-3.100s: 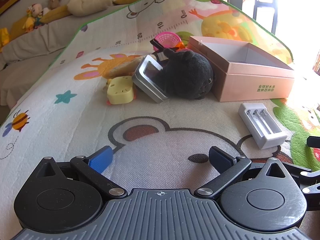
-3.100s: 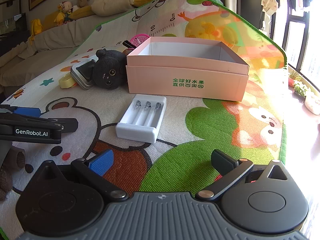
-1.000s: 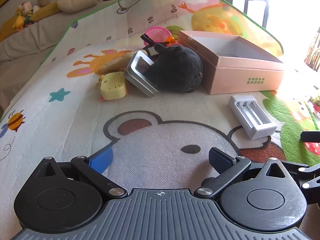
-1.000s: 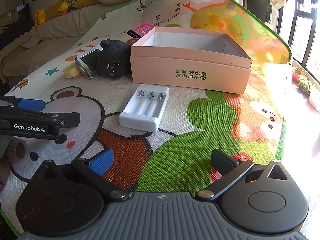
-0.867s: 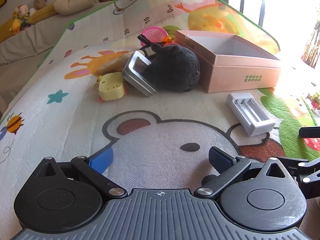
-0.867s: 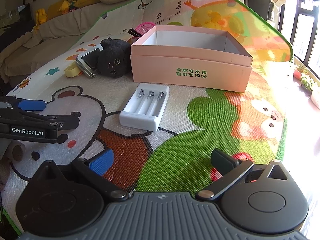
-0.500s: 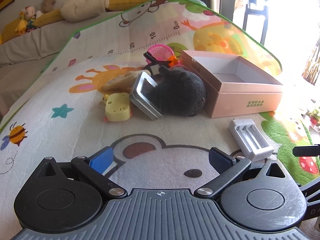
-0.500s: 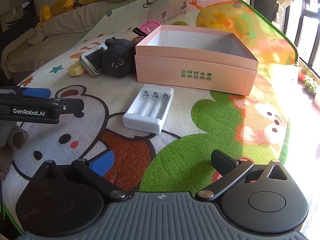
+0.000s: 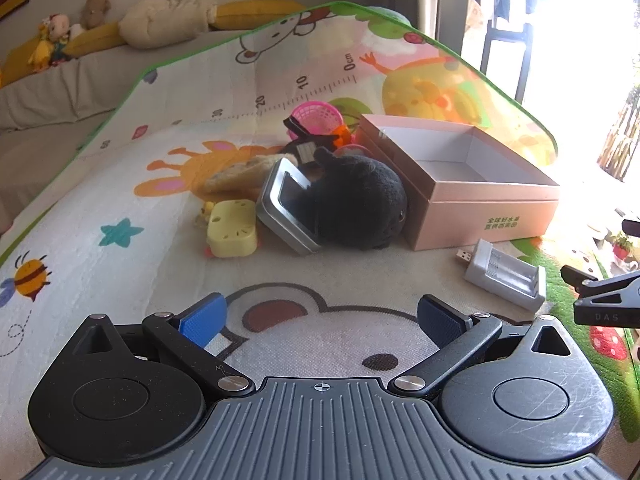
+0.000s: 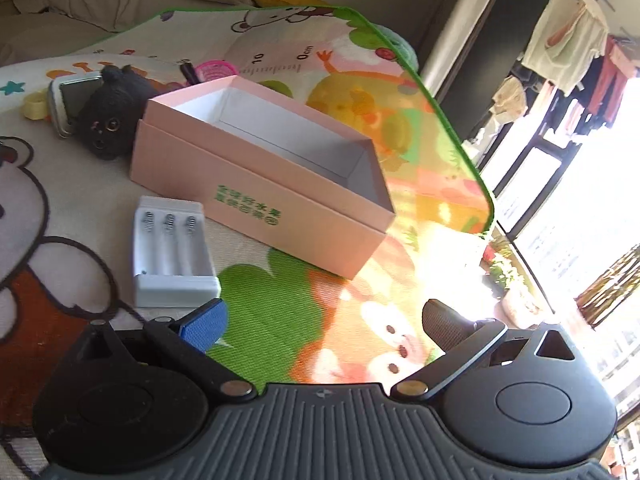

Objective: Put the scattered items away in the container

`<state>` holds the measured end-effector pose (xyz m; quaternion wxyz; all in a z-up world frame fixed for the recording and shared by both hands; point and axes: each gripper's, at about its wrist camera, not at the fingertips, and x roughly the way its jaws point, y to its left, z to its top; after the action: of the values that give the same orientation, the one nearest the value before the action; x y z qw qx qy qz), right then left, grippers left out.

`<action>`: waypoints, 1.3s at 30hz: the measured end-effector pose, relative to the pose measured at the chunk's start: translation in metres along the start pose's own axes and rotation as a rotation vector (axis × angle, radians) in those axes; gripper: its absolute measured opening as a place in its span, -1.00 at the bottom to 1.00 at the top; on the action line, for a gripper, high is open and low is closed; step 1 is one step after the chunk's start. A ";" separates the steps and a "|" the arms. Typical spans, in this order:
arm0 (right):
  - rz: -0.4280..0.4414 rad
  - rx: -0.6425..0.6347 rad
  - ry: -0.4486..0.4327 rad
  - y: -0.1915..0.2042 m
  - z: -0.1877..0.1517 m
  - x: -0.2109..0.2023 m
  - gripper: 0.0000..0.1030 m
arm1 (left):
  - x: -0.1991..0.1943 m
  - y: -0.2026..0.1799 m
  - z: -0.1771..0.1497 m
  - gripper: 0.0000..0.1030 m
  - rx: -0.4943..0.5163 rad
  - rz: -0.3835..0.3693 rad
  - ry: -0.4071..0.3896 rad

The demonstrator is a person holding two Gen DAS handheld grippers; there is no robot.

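So both grippers are empty with their jaws spread wide, hovering over the cartoon play mat (image 9: 120, 184). The left gripper (image 9: 320, 316) has the whole pile straight ahead of it: a black plush toy (image 9: 360, 208) leaning against the near-left corner of the pink box (image 9: 492, 208), a silver tin (image 9: 286, 208) tilted up against the plush, a yellow cheese-shaped toy (image 9: 232, 234) just left of the tin, and behind them a pink toy basket (image 9: 316, 118) plus some dark bits I can't make out. The white battery charger (image 9: 506, 274) lies ahead and to its right, near the box's front wall but not touching it, and only this view shows the USB plug sticking out of its far end. It also catches the tip of the right gripper poking in at the right edge. The right gripper (image 10: 324, 320) view is rolled sideways and a bit blurry; here the charger (image 10: 172, 248) sits just ahead of the left finger (image 10: 204, 326) and you can see its three springs. This one looks down into the box (image 10: 260, 188), whose white inside is empty as far as I can see. The plush's face (image 10: 108, 132) shows here, the tin (image 10: 68, 96) peeks out behind it, and the yellow toy is barely a sliver
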<state>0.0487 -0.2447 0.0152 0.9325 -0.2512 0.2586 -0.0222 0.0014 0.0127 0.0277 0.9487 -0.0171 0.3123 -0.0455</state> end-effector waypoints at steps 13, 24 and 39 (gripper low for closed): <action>0.430 0.157 0.055 0.024 0.018 0.004 0.71 | -0.001 0.004 -0.001 1.00 0.004 0.030 0.015; 0.325 0.294 0.006 -0.024 0.010 0.003 1.00 | 0.006 0.000 -0.005 1.00 -0.001 0.002 0.017; 0.467 0.264 0.122 0.014 0.025 0.033 0.57 | 0.024 0.030 0.023 1.00 0.034 0.125 -0.039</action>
<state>0.0885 -0.2267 0.0113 0.9198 -0.0590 0.3600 0.1448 0.0372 0.0402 0.0303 0.9558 0.0180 0.2933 0.0090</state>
